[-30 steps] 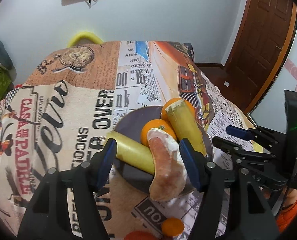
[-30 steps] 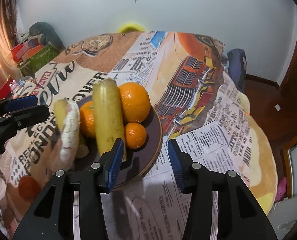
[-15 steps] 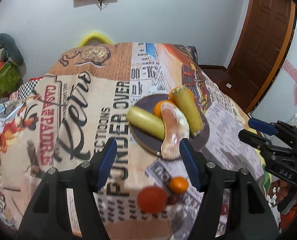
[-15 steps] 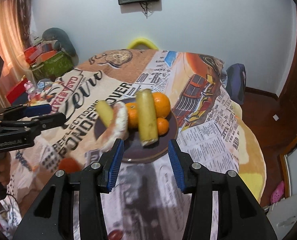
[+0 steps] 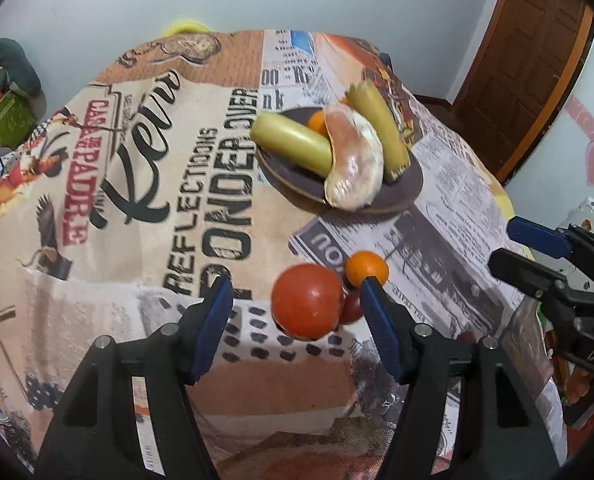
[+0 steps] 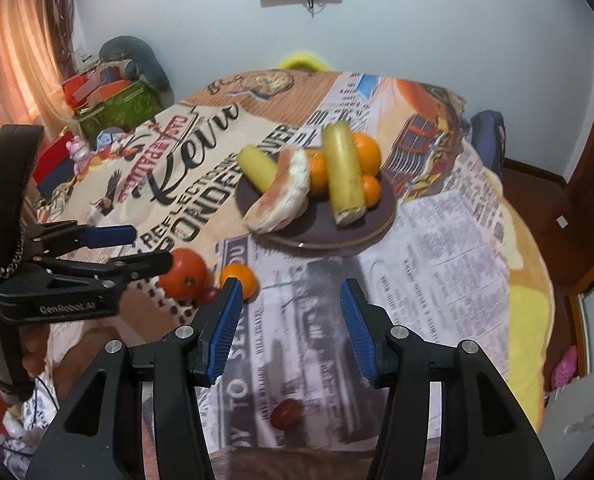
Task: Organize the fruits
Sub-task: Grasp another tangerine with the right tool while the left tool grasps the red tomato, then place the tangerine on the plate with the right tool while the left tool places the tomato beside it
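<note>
A dark plate [image 5: 407, 188] [image 6: 381, 220] on the printed tablecloth holds two yellow bananas [image 5: 293, 142], a peeled pinkish fruit piece [image 5: 355, 160] [image 6: 281, 196] and oranges [image 6: 367, 152]. On the cloth nearer me lie a red tomato [image 5: 307, 300] [image 6: 183, 274], a small orange [image 5: 367, 268] [image 6: 239, 278] and a small dark red fruit [image 5: 351, 308]. My left gripper [image 5: 295, 320] is open, its jaws either side of the tomato. My right gripper [image 6: 289, 312] is open and empty above bare cloth. Another small dark red fruit [image 6: 287, 414] lies near the table's front edge.
The round table drops off at the right edge [image 6: 529, 300]. Boxes and toys [image 6: 109, 100] are stacked at the left by a curtain. A wooden door [image 5: 537, 60] stands at the right. A yellow chair back [image 6: 303, 60] shows behind the table.
Both grippers have pulled back from the plate toward the table's near side. The tomato, small orange and dark fruits have come into view. The left gripper now frames the tomato.
</note>
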Tool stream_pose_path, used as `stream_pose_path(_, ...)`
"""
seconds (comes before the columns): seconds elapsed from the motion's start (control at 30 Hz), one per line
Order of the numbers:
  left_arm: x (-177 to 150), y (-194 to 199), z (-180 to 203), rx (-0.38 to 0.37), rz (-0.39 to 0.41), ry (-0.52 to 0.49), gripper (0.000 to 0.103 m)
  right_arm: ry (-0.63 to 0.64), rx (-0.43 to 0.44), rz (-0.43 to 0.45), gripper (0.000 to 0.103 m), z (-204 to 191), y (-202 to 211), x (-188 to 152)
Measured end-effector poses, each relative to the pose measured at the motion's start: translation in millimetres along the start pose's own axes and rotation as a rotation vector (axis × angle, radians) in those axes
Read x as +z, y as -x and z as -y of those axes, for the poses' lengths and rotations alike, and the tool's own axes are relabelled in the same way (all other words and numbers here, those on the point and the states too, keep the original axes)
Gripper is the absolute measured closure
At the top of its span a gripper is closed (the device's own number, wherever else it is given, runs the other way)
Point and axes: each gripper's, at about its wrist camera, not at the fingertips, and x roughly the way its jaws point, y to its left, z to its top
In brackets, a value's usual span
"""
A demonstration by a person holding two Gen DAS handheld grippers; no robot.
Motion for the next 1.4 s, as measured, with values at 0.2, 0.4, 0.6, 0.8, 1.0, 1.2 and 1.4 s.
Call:
stream_pose_path(0.2,-6.6,-19.3,4.8,-0.014,-0.033,-0.003,0.038,-0.030,0.041,-0.041,0.056,-3.1,-16.6,-9.6)
stream_pose_path(0.4,-7.5,-32.3,3.2,-0.044,-0.046,0.007,0.049,-0.039,0.053,-0.073,0.056,-4.2,-30.5,-13.3)
stream_pose_path(0.6,-7.8,-29.9,-4.5,-0.074,-0.027,0.004,0.059,-0.025,0.073,-0.091,0.056,-10.9,-42.3,-8.5)
stream_pose_path(0.8,-10.6,-18.2,-16.6,-0.033,0.007,0.002,0.059,-0.026,0.087,-0.106,0.056,-19.6,-58.3,-1.6)
stream_pose_path(1.0,-11.3,-12.3,-31.0,-0.029,0.025,0.024,0.059,-0.024,0.097,-0.141,0.056,-29.9,-79.0,4.5)
stream_pose_path(1.2,-10.5,-13.5,-35.1,-0.038,0.030,0.037,0.059,-0.035,0.108,-0.167,0.069,-32.3,-90.8,3.8)
stream_pose_path(1.4,-9.4,-11.6,-33.1,-0.037,0.035,0.036,0.059,-0.030,0.088,-0.148,0.071,-29.3,-82.1,4.2)
